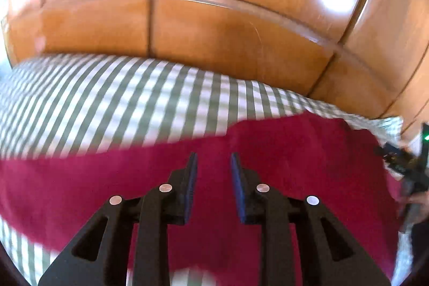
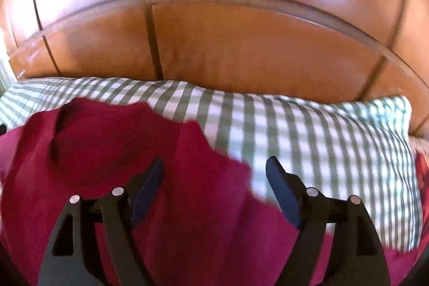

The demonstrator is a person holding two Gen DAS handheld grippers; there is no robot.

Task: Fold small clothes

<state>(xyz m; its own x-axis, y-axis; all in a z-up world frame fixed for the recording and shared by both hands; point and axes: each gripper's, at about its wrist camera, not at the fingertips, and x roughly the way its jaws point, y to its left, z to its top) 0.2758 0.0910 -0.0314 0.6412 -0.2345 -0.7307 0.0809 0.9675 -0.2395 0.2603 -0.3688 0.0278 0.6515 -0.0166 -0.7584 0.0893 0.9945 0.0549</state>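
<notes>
A dark red garment lies spread on a green-and-white checked cloth. My left gripper hovers over the garment's middle with its jaws apart and nothing between them. In the right wrist view the same red garment is rumpled, with a raised fold at the left. My right gripper is open wide over the garment's right edge, where it meets the checked cloth. The other gripper shows at the far right of the left wrist view, blurred.
A glossy wooden wardrobe with panelled doors stands right behind the checked cloth and fills the upper half of both views. A red patterned fabric shows at the right edge.
</notes>
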